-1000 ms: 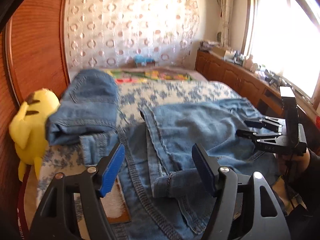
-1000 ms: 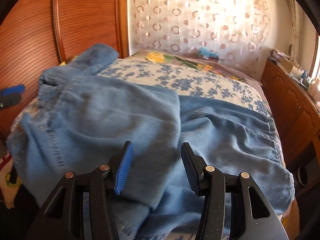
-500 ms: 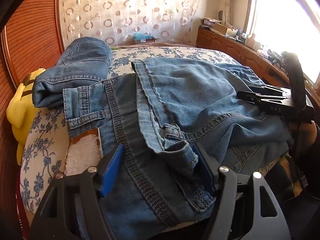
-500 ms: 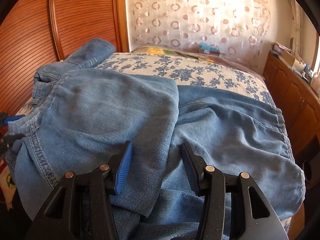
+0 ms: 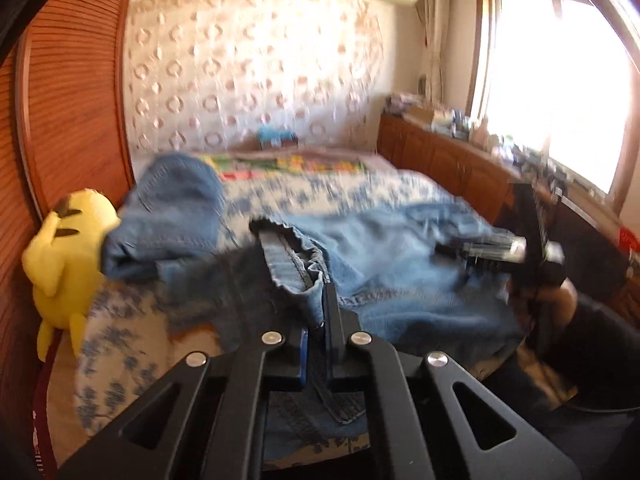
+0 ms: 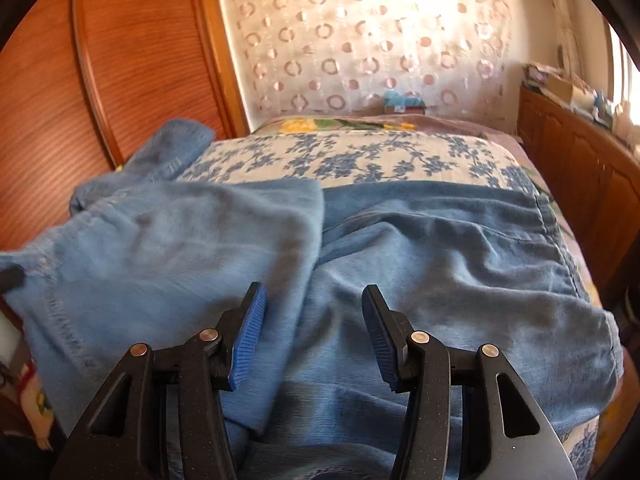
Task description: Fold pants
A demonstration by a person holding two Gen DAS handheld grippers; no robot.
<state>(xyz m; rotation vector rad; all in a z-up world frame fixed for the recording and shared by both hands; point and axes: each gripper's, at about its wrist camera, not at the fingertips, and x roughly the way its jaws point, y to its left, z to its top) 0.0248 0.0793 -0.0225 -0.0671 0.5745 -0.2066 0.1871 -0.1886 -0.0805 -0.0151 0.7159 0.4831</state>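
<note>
Light blue jeans [image 5: 400, 264] lie spread over the bed, one part folded across the other [image 6: 180, 248]. My left gripper [image 5: 322, 292] is shut on a bunched seam edge of the jeans, lifted a little off the bed. A strip of denim hangs down between its fingers. My right gripper [image 6: 314, 296] hovers open over the middle of the jeans with nothing between its blue pads [image 6: 248, 340]. From the left wrist view the right gripper [image 5: 452, 249] shows at the right, blurred, over the cloth.
Another denim garment [image 5: 176, 216] sits bunched at the far left beside a yellow plush toy [image 5: 68, 256]. The bed has a blue floral cover [image 6: 360, 160]. A wooden panel [image 6: 120, 72] stands on the left, low wooden cabinets [image 5: 448, 160] and a bright window on the right.
My left gripper went from open around the jeans' edge to shut on it and pulled back upward, lifting the denim. The right gripper shifted slightly and stayed open.
</note>
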